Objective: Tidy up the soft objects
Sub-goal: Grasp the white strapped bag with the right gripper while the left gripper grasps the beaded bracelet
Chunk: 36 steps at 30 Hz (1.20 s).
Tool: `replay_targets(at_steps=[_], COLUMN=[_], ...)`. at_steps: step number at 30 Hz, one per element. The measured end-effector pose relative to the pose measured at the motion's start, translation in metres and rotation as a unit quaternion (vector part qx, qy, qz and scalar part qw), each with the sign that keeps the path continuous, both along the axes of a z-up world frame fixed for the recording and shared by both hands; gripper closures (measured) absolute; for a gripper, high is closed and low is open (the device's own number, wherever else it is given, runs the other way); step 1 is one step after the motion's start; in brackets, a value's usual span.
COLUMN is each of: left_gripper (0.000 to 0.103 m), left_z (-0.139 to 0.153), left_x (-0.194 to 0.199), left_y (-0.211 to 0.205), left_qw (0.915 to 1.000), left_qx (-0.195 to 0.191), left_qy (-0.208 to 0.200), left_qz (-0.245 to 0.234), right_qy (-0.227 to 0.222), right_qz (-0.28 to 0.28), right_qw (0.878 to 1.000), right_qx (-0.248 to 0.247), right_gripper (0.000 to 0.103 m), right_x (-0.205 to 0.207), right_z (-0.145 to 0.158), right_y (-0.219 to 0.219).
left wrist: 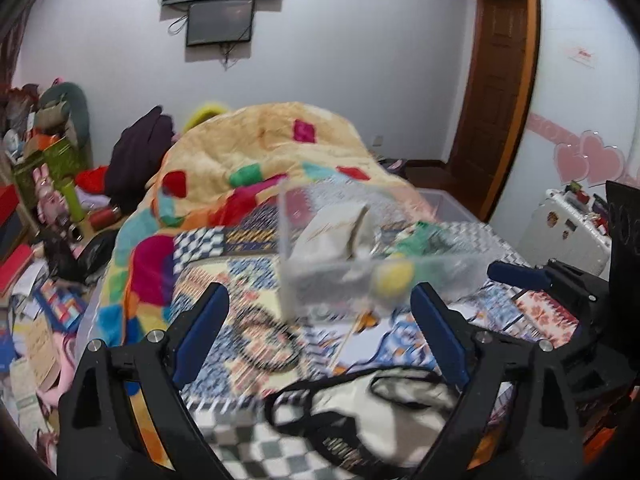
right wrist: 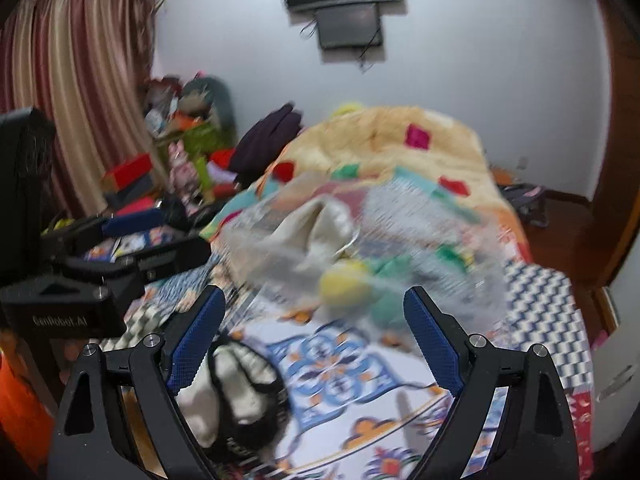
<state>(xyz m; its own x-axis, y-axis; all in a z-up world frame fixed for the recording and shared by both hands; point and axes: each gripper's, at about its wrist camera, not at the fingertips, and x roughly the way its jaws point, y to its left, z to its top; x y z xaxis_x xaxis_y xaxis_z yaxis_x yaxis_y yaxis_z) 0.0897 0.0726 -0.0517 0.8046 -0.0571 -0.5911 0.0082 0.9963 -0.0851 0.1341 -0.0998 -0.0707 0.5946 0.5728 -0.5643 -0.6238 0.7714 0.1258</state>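
A clear plastic bin (left wrist: 384, 240) stands on the patterned bed; it also shows in the right wrist view (right wrist: 360, 248). It holds a cream cloth (left wrist: 336, 232), a yellow soft ball (left wrist: 394, 276) and green soft items (right wrist: 388, 280). A cream cloth with black straps (left wrist: 380, 412) lies on the bed in front of it and shows by the right gripper's left finger (right wrist: 240, 384). My left gripper (left wrist: 320, 320) is open and empty, just short of the bin. My right gripper (right wrist: 316, 324) is open and empty, near the bin. Both views are blurred.
A colourful blanket (left wrist: 256, 152) is heaped at the far end of the bed. Cluttered shelves and boxes (left wrist: 44, 168) stand to the left. A door (left wrist: 496, 92) and a white case (left wrist: 572, 224) stand to the right. The right gripper's body (left wrist: 560, 280) is beside the bin.
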Motion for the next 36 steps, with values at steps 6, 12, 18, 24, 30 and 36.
replay_targets(at_steps=[6, 12, 18, 24, 30, 36], left_gripper=[0.010, 0.010, 0.010, 0.010, 0.010, 0.019], left_z=[-0.031, -0.053, -0.058, -0.065, -0.073, -0.076], left_x=[-0.009, -0.012, -0.006, 0.007, 0.021, 0.035], left_y=[0.022, 0.033, 0.036, 0.043, 0.041, 0.027], left_qw=[0.9985, 0.9962, 0.9958, 0.9946, 0.9922, 0.9917], left_qx=[-0.002, -0.003, 0.007, -0.002, -0.020, 0.005], left_qy=[0.044, 0.074, 0.077, 0.090, 0.114, 0.124], left_qz=[0.031, 0.045, 0.049, 0.053, 0.045, 0.031], right_qy=[0.076, 0.112, 0.088, 0.084, 0.044, 0.013], right_qz=[0.046, 0.086, 0.092, 0.069, 0.021, -0.017], right_qw=[0.996, 0.989, 0.989, 0.992, 0.997, 1.000], right_qx=[-0.010, -0.051, -0.075, -0.066, -0.059, -0.021], right_gripper=[0.014, 0.014, 0.042, 0.073, 0.082, 0.082], right_x=[0.001, -0.006, -0.014, -0.007, -0.007, -0.007], right_z=[-0.033, -0.058, -0.063, -0.061, -0.046, -0.022], right_y=[0.024, 0.046, 0.053, 0.042, 0.020, -0.010])
